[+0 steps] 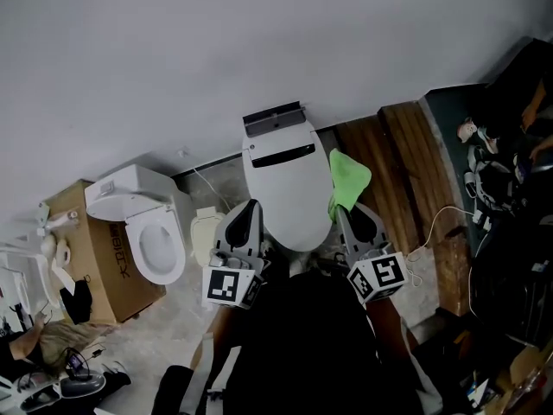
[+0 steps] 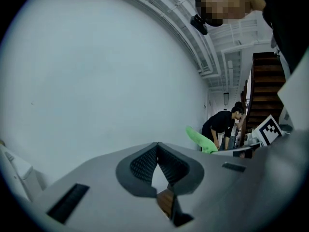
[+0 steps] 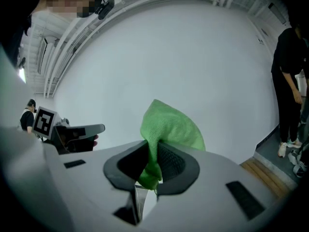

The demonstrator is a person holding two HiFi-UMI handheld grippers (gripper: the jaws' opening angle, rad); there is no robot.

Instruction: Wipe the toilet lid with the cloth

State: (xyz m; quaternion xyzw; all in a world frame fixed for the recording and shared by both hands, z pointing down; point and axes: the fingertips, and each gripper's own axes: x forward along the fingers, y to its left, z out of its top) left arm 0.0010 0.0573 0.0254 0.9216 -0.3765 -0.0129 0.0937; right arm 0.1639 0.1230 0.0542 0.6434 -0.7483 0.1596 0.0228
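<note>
Cloth (image 3: 170, 127) clamped in right gripper (image 3: 155, 152) beside toilet lid (image 1: 289, 188) edge; left gripper (image 2: 158, 151) closed, empty.

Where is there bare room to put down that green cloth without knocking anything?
The closed white toilet lid is bare all over, and so are the brown wooden boards on its right. It is crowded at the left, around the cardboard box and the second white toilet, and at the far right among the cables.
</note>
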